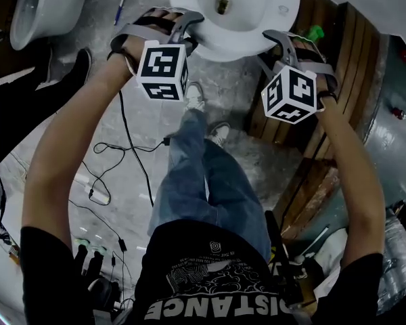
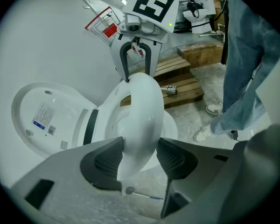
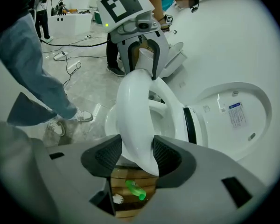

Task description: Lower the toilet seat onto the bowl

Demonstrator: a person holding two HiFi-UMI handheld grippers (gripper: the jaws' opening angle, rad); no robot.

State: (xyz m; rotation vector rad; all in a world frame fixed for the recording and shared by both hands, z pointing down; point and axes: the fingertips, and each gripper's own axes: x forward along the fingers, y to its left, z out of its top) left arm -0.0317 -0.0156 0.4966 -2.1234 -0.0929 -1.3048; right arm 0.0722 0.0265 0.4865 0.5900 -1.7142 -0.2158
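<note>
1. Toilet bowl (image 2: 169,125): the lid (image 2: 42,115) is tipped back at its rear edge, clear of the work.
2. Seat (image 2: 142,111): hangs tilted just above the bowl's rim, not yet down.
3. Left gripper (image 2: 140,146) and right gripper (image 3: 137,153): each pinches the seat's front arc, one at either side of the rim.
4. Risk: slick plastic, shallow pinch. If either grip slackens, the seat would likely drop and slam onto the rim.

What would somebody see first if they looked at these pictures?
The white toilet seat, held up off the bowl, with the left gripper and the right gripper clamped on its two sides. Behind it the lid stands open, and a green bottle lies on wooden boards below.
</note>
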